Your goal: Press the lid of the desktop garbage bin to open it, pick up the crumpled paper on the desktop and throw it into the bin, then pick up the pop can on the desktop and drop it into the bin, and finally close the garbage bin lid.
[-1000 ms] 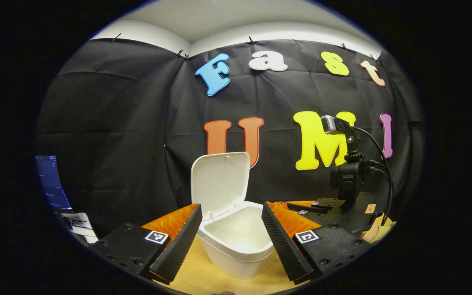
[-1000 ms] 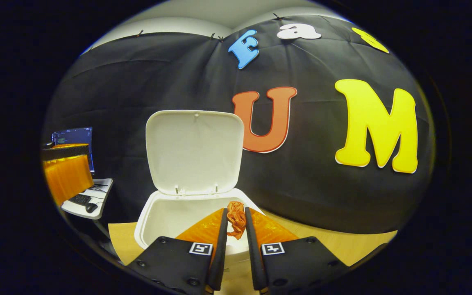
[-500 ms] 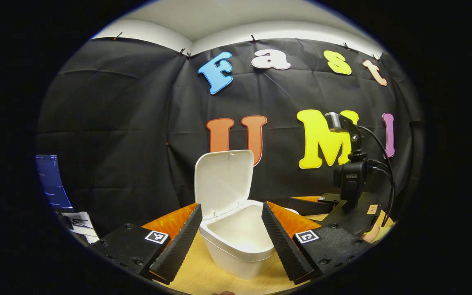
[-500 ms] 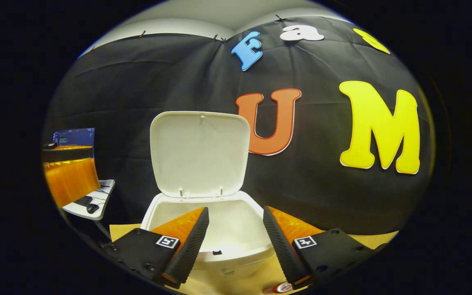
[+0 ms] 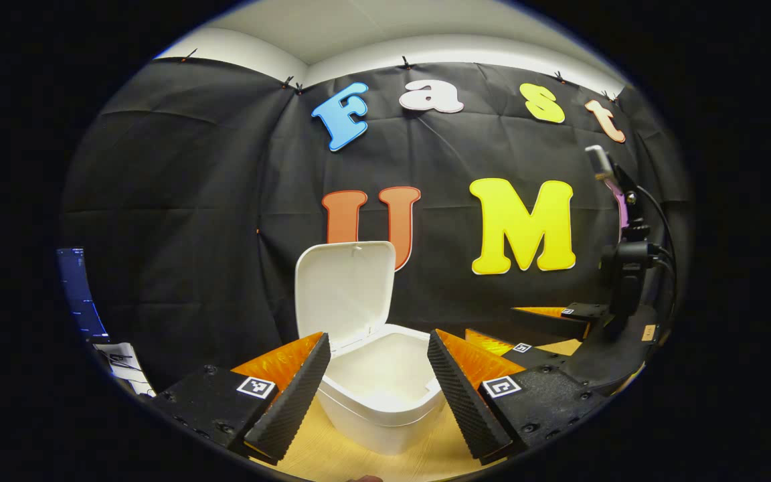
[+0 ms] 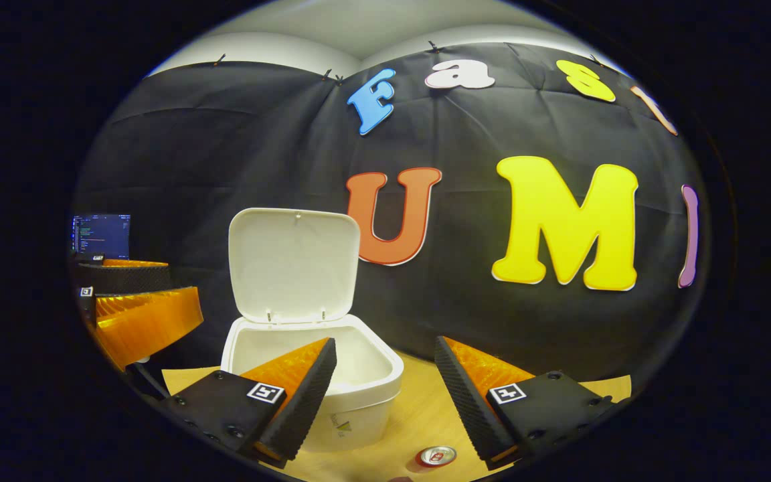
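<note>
Standing open and empty, the right hand-held gripper (image 6: 385, 391) hovers above the pop can (image 6: 436, 456) on the bench (image 6: 419, 415) beside the open-lidded garbage bin (image 6: 359, 395), so the can step seems next, needing a descent and a squeeze.

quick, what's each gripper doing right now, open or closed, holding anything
Left gripper: open, holding nothing, fingers either side of the open bin.
Right gripper: open, holding nothing, the pop can on the desktop below it.
</note>
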Demonstrator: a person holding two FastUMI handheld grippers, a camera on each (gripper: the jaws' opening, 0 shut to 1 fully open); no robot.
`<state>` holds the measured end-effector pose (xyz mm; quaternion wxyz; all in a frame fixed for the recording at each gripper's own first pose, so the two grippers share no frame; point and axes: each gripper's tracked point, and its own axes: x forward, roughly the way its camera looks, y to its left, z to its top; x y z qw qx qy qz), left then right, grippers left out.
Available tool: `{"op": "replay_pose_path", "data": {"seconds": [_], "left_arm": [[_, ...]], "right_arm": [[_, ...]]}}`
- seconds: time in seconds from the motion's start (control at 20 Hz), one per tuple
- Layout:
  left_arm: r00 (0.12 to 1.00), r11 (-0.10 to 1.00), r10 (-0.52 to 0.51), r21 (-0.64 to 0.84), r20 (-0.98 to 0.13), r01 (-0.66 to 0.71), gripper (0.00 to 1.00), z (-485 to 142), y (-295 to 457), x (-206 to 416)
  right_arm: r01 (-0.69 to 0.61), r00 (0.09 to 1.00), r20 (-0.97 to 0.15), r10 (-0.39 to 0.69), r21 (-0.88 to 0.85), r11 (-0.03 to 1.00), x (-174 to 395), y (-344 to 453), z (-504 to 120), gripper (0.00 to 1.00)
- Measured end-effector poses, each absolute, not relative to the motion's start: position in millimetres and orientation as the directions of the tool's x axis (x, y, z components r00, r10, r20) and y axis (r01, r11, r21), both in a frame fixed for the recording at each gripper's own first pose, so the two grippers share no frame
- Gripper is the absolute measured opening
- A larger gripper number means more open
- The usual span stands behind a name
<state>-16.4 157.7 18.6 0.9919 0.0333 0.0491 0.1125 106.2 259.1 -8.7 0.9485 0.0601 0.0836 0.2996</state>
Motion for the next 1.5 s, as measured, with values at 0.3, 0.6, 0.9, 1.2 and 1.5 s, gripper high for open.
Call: {"op": "replay_pose_path", "data": {"seconds": [0.3, 0.6, 0.9, 1.2, 1.5], "left_arm": [[0.986, 0.993, 0.113, 0.056, -0.120, -0.107, 0.96, 1.2, 104.8, 5.1], [0.987, 0.998, -0.055, 0.004, -0.154, 0.057, 0.96, -31.9, 43.5, 21.8], [0.965, 0.986, -0.167, -0.036, -0.200, 0.163, 0.96, -77.1, 6.1, 34.9], [0.923, 0.968, -0.250, -0.064, -0.293, 0.242, 0.97, -146.3, -31.1, 50.6], [0.897, 0.965, -0.259, -0.052, -0.358, 0.258, 0.97, -206.9, -47.1, 67.1]], "right_arm": [[-0.404, 0.893, -0.133, 0.431, 0.190, 0.895, 99.9, 176.8, -6.8, 0.94], [-0.237, 0.946, -0.180, 0.270, 0.185, 0.954, 91.5, 102.9, -26.9, 0.95], [-0.115, 0.974, -0.177, 0.142, 0.154, 0.981, 73.5, 50.2, -29.7, 0.95], [-0.051, 0.978, -0.196, 0.075, 0.126, 0.991, 50.8, 28.7, -27.2, 0.94], [0.010, 0.968, -0.249, 0.014, 0.095, 0.995, 28.3, 16.2, -37.3, 0.94]]}}
